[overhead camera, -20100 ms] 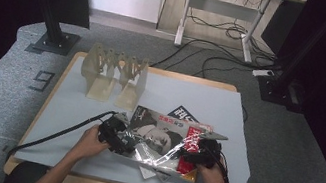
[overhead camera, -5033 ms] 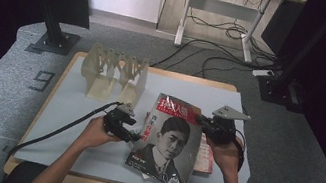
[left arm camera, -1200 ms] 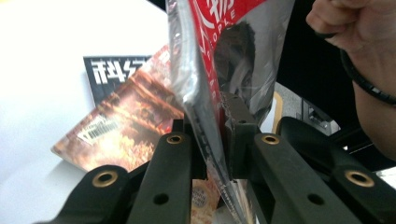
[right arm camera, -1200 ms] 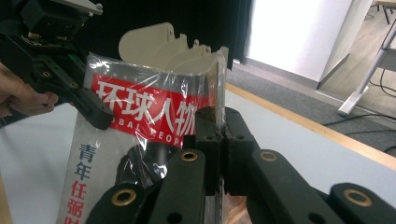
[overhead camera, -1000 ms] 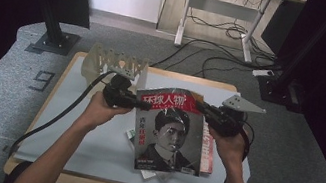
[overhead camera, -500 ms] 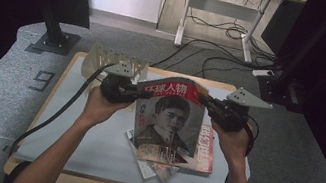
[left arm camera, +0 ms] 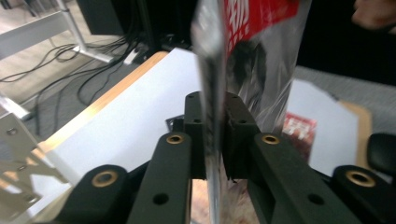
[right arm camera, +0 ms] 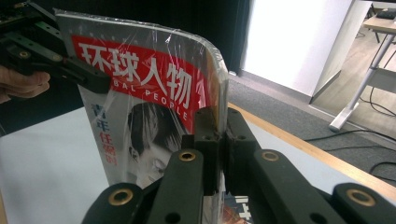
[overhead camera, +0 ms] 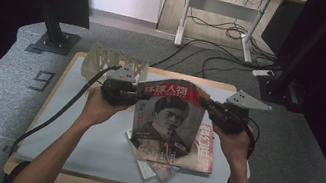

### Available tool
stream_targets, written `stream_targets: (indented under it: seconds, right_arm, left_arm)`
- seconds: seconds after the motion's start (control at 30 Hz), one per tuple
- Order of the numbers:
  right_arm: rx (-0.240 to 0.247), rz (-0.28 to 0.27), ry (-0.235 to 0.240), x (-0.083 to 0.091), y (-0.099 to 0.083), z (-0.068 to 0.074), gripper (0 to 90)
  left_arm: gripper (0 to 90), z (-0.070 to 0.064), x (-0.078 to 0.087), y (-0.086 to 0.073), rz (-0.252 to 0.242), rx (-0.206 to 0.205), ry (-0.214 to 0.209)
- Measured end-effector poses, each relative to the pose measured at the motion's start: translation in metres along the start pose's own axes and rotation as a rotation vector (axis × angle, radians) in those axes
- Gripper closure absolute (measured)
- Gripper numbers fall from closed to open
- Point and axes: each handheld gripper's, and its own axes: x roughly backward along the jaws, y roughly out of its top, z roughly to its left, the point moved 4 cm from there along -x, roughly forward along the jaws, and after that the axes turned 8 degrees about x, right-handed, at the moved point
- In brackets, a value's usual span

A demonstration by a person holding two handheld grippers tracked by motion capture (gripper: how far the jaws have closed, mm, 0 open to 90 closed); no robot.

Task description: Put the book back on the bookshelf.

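Two grippers: left gripper (overhead camera: 135, 98), right gripper (overhead camera: 205, 104) each pinching magazine (overhead camera: 169, 118) edge
Magazine: upright, above table (overhead camera: 69, 120)

Magazines (overhead camera: 201, 151) stacked flat on grey table mat (overhead camera: 92, 135); pale slotted rack (overhead camera: 106, 58) at far left table corner; white desk frame (overhead camera: 221, 10) and floor cables (overhead camera: 217, 30) beyond.

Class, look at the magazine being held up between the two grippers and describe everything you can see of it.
The magazine has a red title band with white characters over a black-and-white portrait cover, and is sealed in glossy clear plastic wrap. It is lifted off the table, upright and slightly bowed. The left gripper clamps one side edge near the top; the right gripper clamps the opposite edge. Below it, other magazines lie flat on the grey mat.
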Motion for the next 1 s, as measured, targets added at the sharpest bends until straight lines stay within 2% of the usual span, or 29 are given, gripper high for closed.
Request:
stream_targets:
  seconds: [0.23,0.4,0.53,0.73,0.87,1.0]
  right_arm:
    - [-0.017,-0.005,0.006,0.002,-0.005,-0.003,82.3]
    - [-0.019,-0.007,0.012,0.002,-0.007,-0.003,81.5]
    - [-0.015,-0.008,0.013,0.002,-0.007,-0.002,81.3]
    - [-0.011,-0.008,0.014,0.003,-0.007,-0.001,81.1]
    - [-0.011,-0.008,0.014,0.003,-0.007,-0.002,81.1]
    - [-0.008,-0.008,0.014,0.003,-0.007,-0.001,81.1]
  left_arm:
    - [79.0,0.002,-0.008,-0.012,0.021,0.009,-0.014]
    - [77.8,0.004,-0.020,-0.025,0.051,0.027,-0.040]
    - [77.8,0.004,-0.028,-0.032,0.077,0.022,-0.037]
    - [77.8,0.006,-0.041,-0.047,0.095,0.049,-0.060]
    - [77.9,0.006,-0.043,-0.051,0.092,0.054,-0.061]
    - [77.8,0.008,-0.037,-0.042,0.058,0.076,-0.081]
